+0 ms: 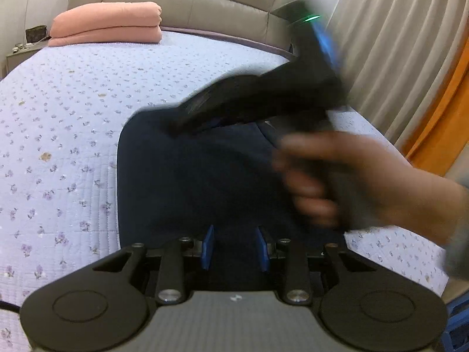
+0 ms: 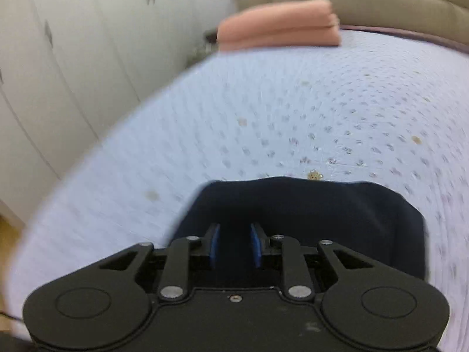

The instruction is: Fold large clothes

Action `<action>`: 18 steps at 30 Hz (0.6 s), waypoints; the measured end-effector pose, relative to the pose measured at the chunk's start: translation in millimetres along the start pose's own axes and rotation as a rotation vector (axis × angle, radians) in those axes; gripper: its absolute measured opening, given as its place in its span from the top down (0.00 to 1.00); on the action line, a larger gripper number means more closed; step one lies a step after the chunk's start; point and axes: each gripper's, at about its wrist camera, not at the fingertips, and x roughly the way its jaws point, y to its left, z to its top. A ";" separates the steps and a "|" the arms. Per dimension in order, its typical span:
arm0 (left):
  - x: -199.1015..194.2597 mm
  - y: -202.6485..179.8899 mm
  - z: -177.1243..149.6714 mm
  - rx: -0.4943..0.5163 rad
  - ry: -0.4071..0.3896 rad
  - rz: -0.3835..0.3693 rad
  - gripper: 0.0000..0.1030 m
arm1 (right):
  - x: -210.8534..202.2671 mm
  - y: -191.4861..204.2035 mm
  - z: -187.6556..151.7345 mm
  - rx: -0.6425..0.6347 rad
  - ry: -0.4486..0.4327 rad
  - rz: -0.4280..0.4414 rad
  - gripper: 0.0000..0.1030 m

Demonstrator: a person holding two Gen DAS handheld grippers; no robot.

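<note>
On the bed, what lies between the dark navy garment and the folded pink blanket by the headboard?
Only bare floral quilt. In both wrist views, nothing sits on the stretch from the navy garment up to the pink blanket.

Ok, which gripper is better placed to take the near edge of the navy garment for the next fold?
Left, probably. The left gripper sits right at the near edge of the navy garment, with cloth between its pads. The right gripper is blurred, over the far edge.
</note>
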 end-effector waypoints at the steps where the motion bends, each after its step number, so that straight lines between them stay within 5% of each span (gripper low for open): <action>1: -2.8 2.0 -0.4 -0.008 -0.005 -0.003 0.67 | 14.7 -4.0 1.6 -0.028 0.015 -0.028 0.97; 3: -5.5 9.2 -2.2 -0.051 0.006 -0.039 0.65 | 30.7 -24.7 7.1 0.011 0.033 -0.120 1.00; 6: -13.4 14.6 -4.9 -0.099 0.009 -0.061 0.66 | 27.4 -51.7 8.9 0.072 0.072 -0.369 1.00; 9: -24.8 14.2 -4.4 -0.101 0.001 -0.071 0.66 | -24.8 -61.5 -5.9 0.211 0.021 -0.276 0.92; 12: -28.4 15.6 -9.3 -0.110 0.001 -0.080 0.66 | -73.6 -33.8 -29.8 0.184 -0.038 -0.189 0.82; 14: -24.3 19.3 -15.4 -0.122 0.008 -0.089 0.65 | -81.1 -16.0 -52.6 0.158 0.019 -0.132 0.81; 18: -11.3 23.9 -20.2 -0.135 0.041 -0.123 0.64 | -70.4 -6.4 -114.6 0.153 0.158 -0.172 0.83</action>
